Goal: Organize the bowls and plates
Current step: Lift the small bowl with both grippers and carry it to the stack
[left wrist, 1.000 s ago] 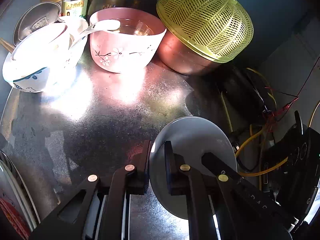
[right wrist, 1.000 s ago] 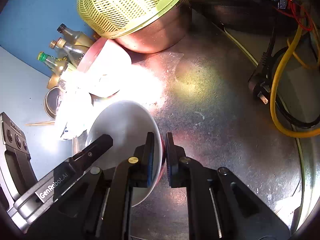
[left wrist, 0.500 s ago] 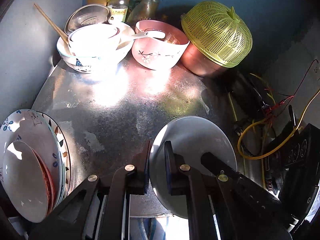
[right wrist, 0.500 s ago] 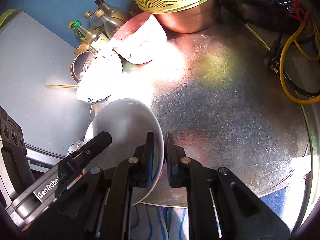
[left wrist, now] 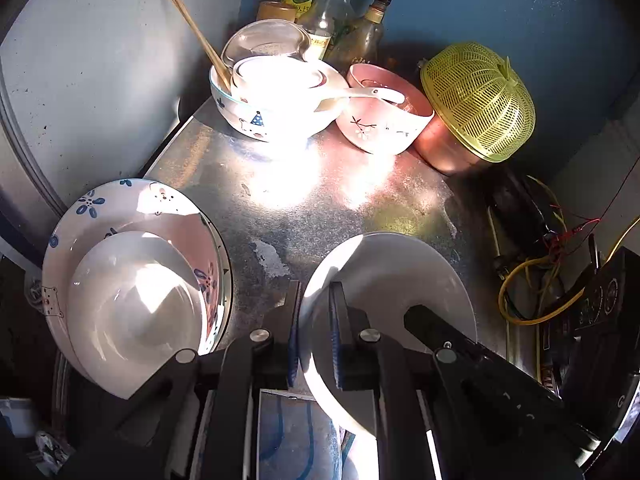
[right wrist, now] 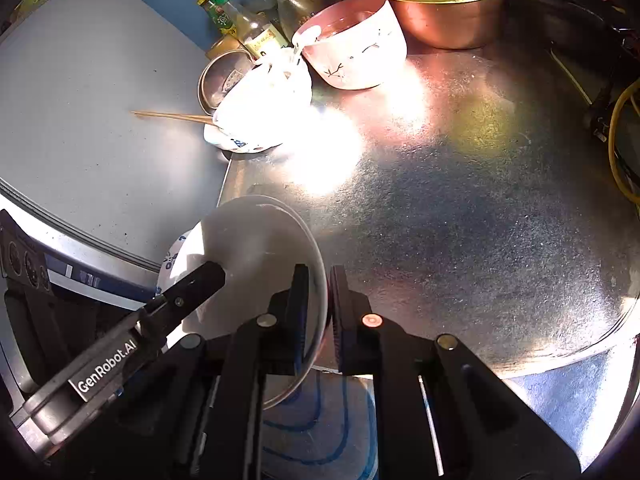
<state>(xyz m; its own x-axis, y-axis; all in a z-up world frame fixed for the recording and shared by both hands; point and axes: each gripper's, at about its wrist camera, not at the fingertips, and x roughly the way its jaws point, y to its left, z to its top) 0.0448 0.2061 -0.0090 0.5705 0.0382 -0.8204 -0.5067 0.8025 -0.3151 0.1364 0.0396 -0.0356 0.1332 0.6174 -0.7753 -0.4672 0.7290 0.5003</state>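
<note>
Both grippers hold one white plate (left wrist: 384, 276) by opposite rims, lifted above the front edge of the metal table (left wrist: 320, 200). My left gripper (left wrist: 314, 332) is shut on its left rim. My right gripper (right wrist: 318, 308) is shut on the same plate (right wrist: 256, 240) at its right rim. A stack of blue-patterned plates with a white bowl on top (left wrist: 132, 280) sits at the front left. A white bowl stack with chopsticks (left wrist: 272, 96) and a pink flowered bowl (left wrist: 384, 116) stand at the back.
A yellow-green strainer over a copper bowl (left wrist: 476, 108) stands back right. Bottles (left wrist: 332, 20) line the blue back wall. Yellow and red cables (left wrist: 536, 264) lie off the table's right side. A grey wall panel (left wrist: 100, 80) rises on the left.
Both grippers pulled back and up with the plate, away from the back bowls. The plate stack at the front left came fully into the left wrist view.
</note>
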